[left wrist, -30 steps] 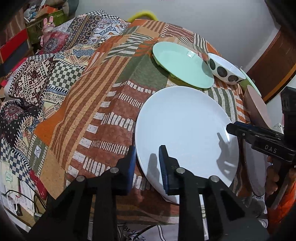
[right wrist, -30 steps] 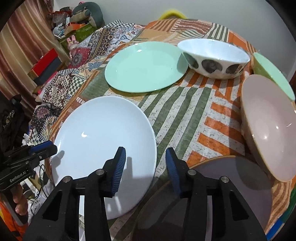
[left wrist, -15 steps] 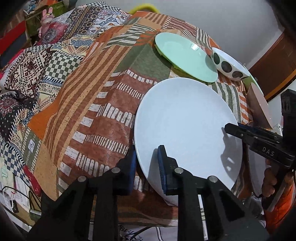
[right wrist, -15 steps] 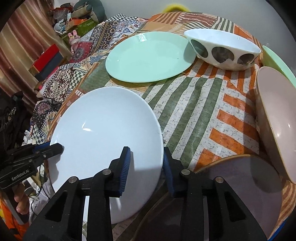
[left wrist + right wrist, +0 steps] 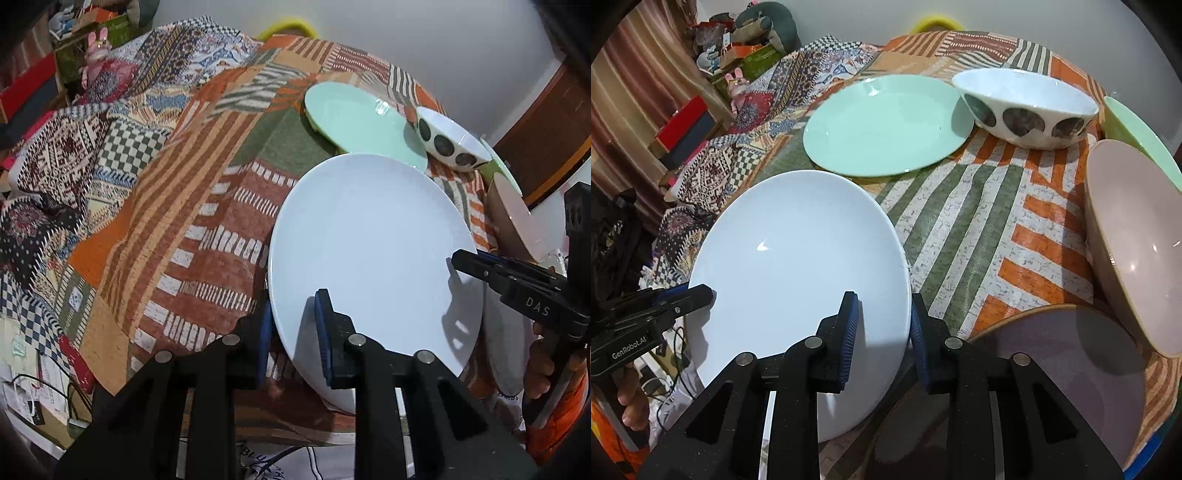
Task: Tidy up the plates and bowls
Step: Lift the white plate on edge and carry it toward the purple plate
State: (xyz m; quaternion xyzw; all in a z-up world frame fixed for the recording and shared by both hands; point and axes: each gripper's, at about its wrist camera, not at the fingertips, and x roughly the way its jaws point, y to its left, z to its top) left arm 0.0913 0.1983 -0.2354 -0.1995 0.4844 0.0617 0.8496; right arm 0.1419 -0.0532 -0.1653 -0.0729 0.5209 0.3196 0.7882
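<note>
A large white plate (image 5: 373, 254) is tilted up off the patchwork tablecloth (image 5: 207, 206), held at two rims. My left gripper (image 5: 293, 332) is shut on its left rim. My right gripper (image 5: 882, 332) is shut on its right rim, seen also in the left wrist view (image 5: 465, 262). The same plate fills the left of the right wrist view (image 5: 798, 258). Beyond it lie a mint green plate (image 5: 886, 123) and a white bowl with dark spots (image 5: 1027, 107).
A pink bowl (image 5: 1137, 251) leans at the right, with a green bowl (image 5: 1137, 133) behind it. A grey-pink plate with a tan rim (image 5: 1067, 373) lies under my right gripper. Clutter and boxes (image 5: 683, 129) stand beyond the table's left edge.
Both grippers closed further onto the white plate's opposite rims, and the plate has lifted and tilted off the cloth.
</note>
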